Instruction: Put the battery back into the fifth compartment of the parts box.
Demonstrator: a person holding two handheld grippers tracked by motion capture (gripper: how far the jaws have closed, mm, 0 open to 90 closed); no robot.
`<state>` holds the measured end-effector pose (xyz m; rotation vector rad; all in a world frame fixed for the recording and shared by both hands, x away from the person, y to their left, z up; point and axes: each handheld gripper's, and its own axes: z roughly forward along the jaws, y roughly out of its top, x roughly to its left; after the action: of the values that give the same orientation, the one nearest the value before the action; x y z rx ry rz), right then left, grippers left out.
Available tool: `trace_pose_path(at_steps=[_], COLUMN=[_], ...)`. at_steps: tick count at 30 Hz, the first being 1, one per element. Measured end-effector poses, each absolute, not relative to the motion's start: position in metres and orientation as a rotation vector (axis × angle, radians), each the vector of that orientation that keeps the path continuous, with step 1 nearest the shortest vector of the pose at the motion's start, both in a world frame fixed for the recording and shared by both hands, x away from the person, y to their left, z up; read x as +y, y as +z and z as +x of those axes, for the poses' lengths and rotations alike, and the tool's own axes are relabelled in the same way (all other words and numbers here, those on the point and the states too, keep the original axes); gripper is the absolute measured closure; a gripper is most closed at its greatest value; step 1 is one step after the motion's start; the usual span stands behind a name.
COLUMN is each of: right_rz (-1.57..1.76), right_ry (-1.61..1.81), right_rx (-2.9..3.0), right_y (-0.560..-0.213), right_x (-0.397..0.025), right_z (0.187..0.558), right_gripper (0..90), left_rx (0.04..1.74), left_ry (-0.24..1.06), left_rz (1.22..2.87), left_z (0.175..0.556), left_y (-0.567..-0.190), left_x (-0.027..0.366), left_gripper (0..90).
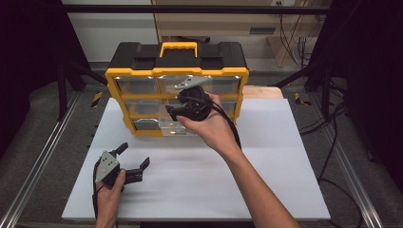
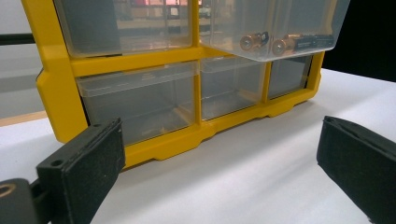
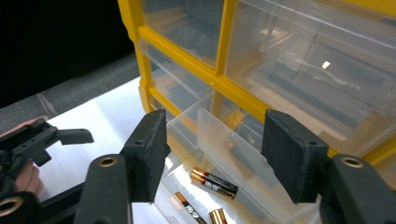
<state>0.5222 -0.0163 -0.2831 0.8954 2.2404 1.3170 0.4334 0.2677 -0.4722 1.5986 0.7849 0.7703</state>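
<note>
A yellow and black organiser case [image 1: 176, 66] with clear drawers stands upright at the back of the white board [image 1: 266, 180]. One lower-row drawer [image 1: 179, 129] is pulled out. Several AA batteries [image 3: 214, 182] lie in it, also seen through the drawer's clear front as batteries [image 2: 254, 41] in the left gripper view. My right gripper [image 1: 177, 113] hovers open just above that drawer, its jaws empty and pointing at the case front. My left gripper [image 1: 134, 155] rests low over the board at the front left, open and empty, facing the case's bottom row [image 2: 140, 107].
The white board lies on a grey mat [image 1: 52, 156] between metal rails. Cables [image 1: 332, 133] trail on the floor at the right. A wooden block [image 1: 263, 92] sits behind the case's right end.
</note>
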Motion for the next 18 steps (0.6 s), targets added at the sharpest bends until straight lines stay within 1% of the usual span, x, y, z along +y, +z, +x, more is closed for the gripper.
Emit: trace_pose_path(at_steps=[4, 5, 7, 11, 18], right_rz=[0.902, 0.906, 0.916, 0.921, 0.902], right_ry=[1.323, 1.327, 1.329, 1.338, 1.384], right_rx=[2.237, 2.238, 2.232, 2.217, 2.174], right_y=[-0.283, -0.283, -0.282, -0.281, -0.275], right_x=[-0.016, -0.016, -0.016, -0.018, -0.027], right_z=[0.521, 0.521, 0.52, 0.519, 0.51], right_gripper=[35.6, 31.6, 28.1, 23.7, 12.7], left_rx=[0.785, 0.785, 0.785, 0.78, 0.786], left_ry=[0.77, 0.77, 0.768, 0.769, 0.765], left_rz=[1.599, 1.599, 1.601, 1.604, 1.61], left_z=[0.433, 0.433, 0.434, 0.433, 0.434], left_y=[-0.472, -0.472, -0.472, -0.472, -0.473], left_x=[0.268, 0.268, 0.267, 0.266, 0.267], left_gripper=[1.1, 1.0, 1.0, 1.0, 1.1])
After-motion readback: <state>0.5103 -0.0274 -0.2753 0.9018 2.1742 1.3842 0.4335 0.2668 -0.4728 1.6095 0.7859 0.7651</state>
